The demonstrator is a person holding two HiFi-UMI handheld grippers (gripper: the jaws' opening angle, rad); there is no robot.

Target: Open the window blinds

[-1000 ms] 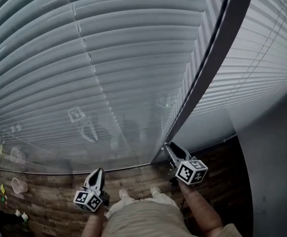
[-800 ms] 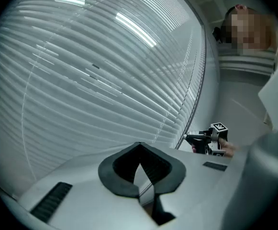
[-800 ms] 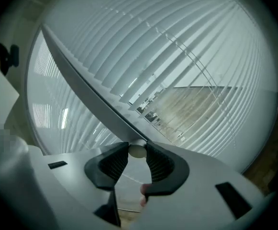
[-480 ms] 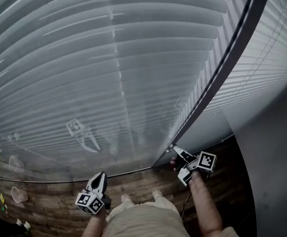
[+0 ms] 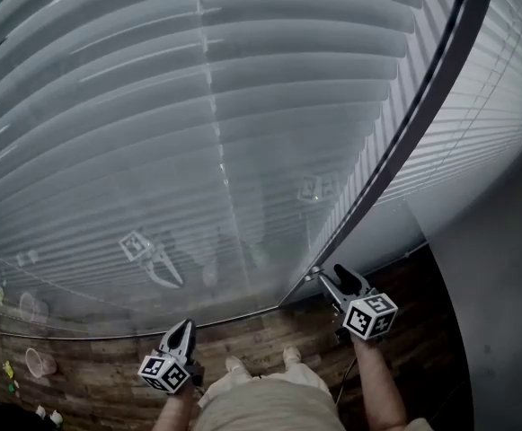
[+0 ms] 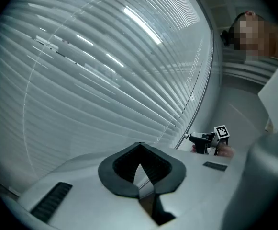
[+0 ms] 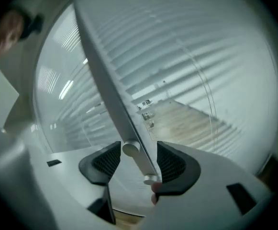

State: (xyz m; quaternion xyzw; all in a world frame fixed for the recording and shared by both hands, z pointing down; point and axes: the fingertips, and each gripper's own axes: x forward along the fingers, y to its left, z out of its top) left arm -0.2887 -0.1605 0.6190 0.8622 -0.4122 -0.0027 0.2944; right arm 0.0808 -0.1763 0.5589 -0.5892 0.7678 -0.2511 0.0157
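Note:
Grey slatted blinds (image 5: 243, 106) hang behind a glass pane and fill most of the head view. A dark upright frame (image 5: 404, 124) divides two panes. Low on that frame (image 7: 105, 90) sits a small round knob (image 7: 130, 149), with a second one (image 7: 150, 179) below it. My right gripper (image 5: 328, 275) has just been opening; its jaws stand wide to either side of the upper knob, pads clear of it (image 7: 136, 162). My left gripper (image 5: 181, 326) is shut with nothing in it, low and to the left, pointing at the blinds (image 6: 105, 80). From there the right gripper (image 6: 198, 139) shows at the frame's foot.
Wooden floor (image 5: 90, 366) runs along the foot of the window. A plain grey wall (image 5: 503, 268) closes the right side. Small cups (image 5: 36, 362) and bits lie on the floor at far left. My shoes (image 5: 238, 364) stand close to the glass.
The right gripper has rolled back level and its jaws have spread apart around the knob. The left gripper has sunk a little and drifted in the view.

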